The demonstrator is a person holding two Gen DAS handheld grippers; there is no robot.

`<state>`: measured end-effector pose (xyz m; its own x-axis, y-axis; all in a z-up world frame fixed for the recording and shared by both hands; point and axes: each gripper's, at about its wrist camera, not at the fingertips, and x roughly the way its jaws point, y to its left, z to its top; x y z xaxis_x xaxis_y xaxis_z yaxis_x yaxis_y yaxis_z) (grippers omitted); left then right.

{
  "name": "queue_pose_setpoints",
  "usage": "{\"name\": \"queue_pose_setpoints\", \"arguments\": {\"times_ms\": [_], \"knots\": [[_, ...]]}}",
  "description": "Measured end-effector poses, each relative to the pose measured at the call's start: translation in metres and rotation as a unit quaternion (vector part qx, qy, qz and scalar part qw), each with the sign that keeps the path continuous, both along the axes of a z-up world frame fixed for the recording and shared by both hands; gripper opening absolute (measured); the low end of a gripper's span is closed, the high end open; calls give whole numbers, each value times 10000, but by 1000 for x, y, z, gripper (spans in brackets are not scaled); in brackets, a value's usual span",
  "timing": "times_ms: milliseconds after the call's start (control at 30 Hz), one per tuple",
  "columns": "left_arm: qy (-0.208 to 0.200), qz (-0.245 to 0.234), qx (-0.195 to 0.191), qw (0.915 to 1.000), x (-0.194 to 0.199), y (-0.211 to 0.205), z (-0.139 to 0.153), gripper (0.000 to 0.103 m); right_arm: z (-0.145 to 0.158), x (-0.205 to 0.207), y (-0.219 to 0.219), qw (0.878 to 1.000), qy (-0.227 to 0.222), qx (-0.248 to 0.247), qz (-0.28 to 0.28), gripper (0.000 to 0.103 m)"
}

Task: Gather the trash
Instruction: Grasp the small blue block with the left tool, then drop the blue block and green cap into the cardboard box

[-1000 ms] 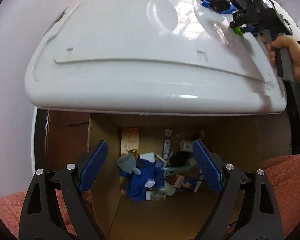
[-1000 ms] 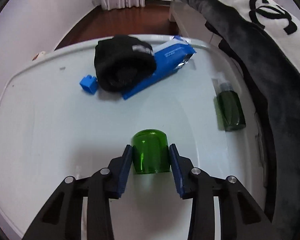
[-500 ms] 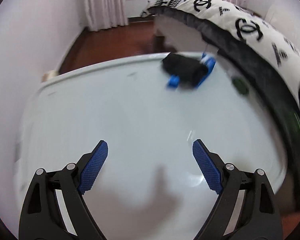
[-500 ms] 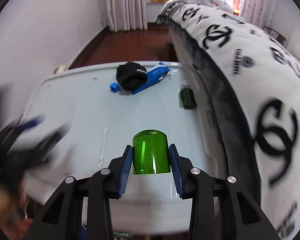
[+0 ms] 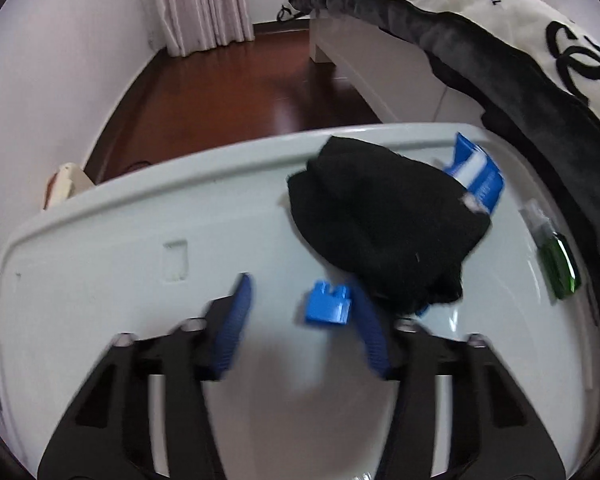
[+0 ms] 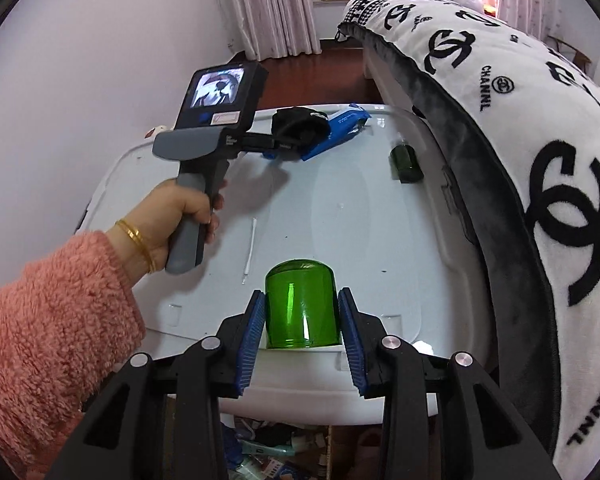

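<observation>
A small blue brick (image 5: 327, 306) lies on the white plastic lid (image 5: 140, 240), beside a black knit cloth (image 5: 384, 232) that covers part of a blue packet (image 5: 480, 176). My left gripper (image 5: 300, 290) straddles the brick with its jaws closing. The brick sits against the right finger, and the left pad stands apart from it. My right gripper (image 6: 302, 296) is shut on a green translucent cup (image 6: 300, 308) above the lid's near edge. A small dark green bottle (image 6: 406, 160) lies by the lid's right rim.
A white cotton swab (image 6: 251, 246) lies mid-lid. Below the lid's near edge an open cardboard box (image 6: 280, 448) holds several discarded items. A bed with a black-and-white blanket (image 6: 500, 100) borders the right side. A pink-sleeved hand (image 6: 180, 216) holds the left gripper's handle.
My left gripper swung from above the box across the lid to the blue brick, and its jaws narrowed. My right gripper rose and drew back to the lid's near edge with the green cup.
</observation>
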<state>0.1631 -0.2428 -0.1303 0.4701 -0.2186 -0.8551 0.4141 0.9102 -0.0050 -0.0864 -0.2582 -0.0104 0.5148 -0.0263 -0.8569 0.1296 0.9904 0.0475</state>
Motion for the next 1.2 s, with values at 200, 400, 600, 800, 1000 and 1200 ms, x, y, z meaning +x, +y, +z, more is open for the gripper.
{"name": "queue_pose_setpoints", "arguments": {"times_ms": [200, 400, 600, 800, 1000, 1200], "knots": [[154, -53, 196, 9997, -36, 29, 21, 19, 3, -5, 1, 9999, -56, -71, -120, 37], [232, -13, 349, 9991, -161, 127, 67, 19, 6, -40, 30, 9988, -144, -452, -73, 37], [959, 287, 273, 9946, -294, 217, 56, 19, -36, -93, 76, 9980, 465, -400, 176, 37], [2513, 985, 213, 9626, -356, 259, -16, 34, -104, -129, 107, 9838, 1675, -548, 342, 53], [2900, 1309, 226, 9478, -356, 266, -40, 74, -115, -131, 107, 9787, 1775, -1027, 124, 85], [1081, 1300, 195, 9854, -351, 259, 34, 82, -46, -139, 109, 9903, 323, -1351, -51, 97]]}}
